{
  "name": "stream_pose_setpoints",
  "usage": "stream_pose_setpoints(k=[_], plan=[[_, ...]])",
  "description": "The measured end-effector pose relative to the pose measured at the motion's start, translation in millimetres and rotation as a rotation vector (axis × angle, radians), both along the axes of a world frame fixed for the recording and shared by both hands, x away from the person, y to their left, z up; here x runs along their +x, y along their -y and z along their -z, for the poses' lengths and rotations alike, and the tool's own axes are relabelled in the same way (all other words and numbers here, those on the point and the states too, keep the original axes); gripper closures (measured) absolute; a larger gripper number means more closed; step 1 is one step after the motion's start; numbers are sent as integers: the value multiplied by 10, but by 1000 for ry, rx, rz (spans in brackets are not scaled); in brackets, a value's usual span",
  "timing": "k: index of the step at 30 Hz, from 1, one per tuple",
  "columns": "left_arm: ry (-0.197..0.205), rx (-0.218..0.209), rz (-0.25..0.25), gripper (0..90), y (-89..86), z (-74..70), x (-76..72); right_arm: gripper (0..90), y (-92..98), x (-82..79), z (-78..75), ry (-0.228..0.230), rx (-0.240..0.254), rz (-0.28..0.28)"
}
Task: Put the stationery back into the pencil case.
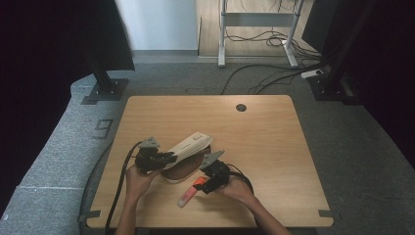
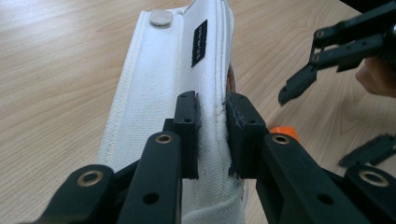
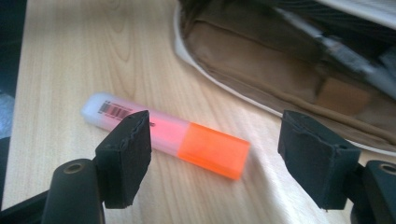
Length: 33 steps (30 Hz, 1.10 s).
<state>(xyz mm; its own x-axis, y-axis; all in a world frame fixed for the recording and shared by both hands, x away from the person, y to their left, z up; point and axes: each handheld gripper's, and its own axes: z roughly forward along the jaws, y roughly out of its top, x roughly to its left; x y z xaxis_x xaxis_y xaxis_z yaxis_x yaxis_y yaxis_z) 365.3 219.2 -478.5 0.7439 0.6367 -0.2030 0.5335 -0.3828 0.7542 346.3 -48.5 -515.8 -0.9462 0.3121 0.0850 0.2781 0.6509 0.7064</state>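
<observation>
A light wooden table (image 1: pixel 274 147) carries a white canvas pencil case (image 1: pixel 188 147) with a brown lining, lying open a little toward seven o'clock of the table's middle. The left gripper (image 1: pixel 169 157), held in the person's left hand (image 1: pixel 137 178), has its jaws closed tight on the seamed edge of the case's white flap (image 2: pixel 159 93), lifting that flap off the brown interior. In the left gripper view the flap runs away toward twelve o'clock, with a round snap button (image 2: pixel 161 17) near its far end and a small black label (image 2: pixel 199 42) beside it.

The highlighter (image 1: pixel 190 192), pale pink in the body with an orange cap, lies flat on the table at about five o'clock of the case, just beside the case's rim. The right gripper (image 1: pixel 201 187), in the person's right hand (image 1: pixel 240 188), hovers over the highlighter's capped end with its jaws spread wide and nothing between them. In the right gripper view the highlighter (image 3: pixel 163 135) lies across the gap, barcode end at nine o'clock; the left jaw covers part of its body. The case's brown inside (image 3: pixel 280 70) fills the one-to-two-o'clock corner.

A round cable hole (image 1: pixel 241 107) sits at twelve o'clock on the table. Beyond it, cables (image 1: pixel 274 73) trail over the grey carpet (image 1: pixel 362 147) near a desk frame (image 1: pixel 259 29).
</observation>
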Motion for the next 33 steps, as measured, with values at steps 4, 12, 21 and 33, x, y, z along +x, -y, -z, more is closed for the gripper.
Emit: stream_pose_setpoints(k=[4, 12, 21, 33], plan=[[0, 1, 0, 753, 1, 1, 0, 252, -80, -21, 37, -8, -3, -31], [1, 5, 4, 752, 3, 0, -2, 251, -178, -38, 133, -16, -39, -93], [1, 4, 6, 750, 8, 3, -2, 308, -151, -97, 217, -4, -82, -130], [-2, 7, 11, 748, 15, 8, -1, 593, -87, -212, 190, 47, -106, -169]])
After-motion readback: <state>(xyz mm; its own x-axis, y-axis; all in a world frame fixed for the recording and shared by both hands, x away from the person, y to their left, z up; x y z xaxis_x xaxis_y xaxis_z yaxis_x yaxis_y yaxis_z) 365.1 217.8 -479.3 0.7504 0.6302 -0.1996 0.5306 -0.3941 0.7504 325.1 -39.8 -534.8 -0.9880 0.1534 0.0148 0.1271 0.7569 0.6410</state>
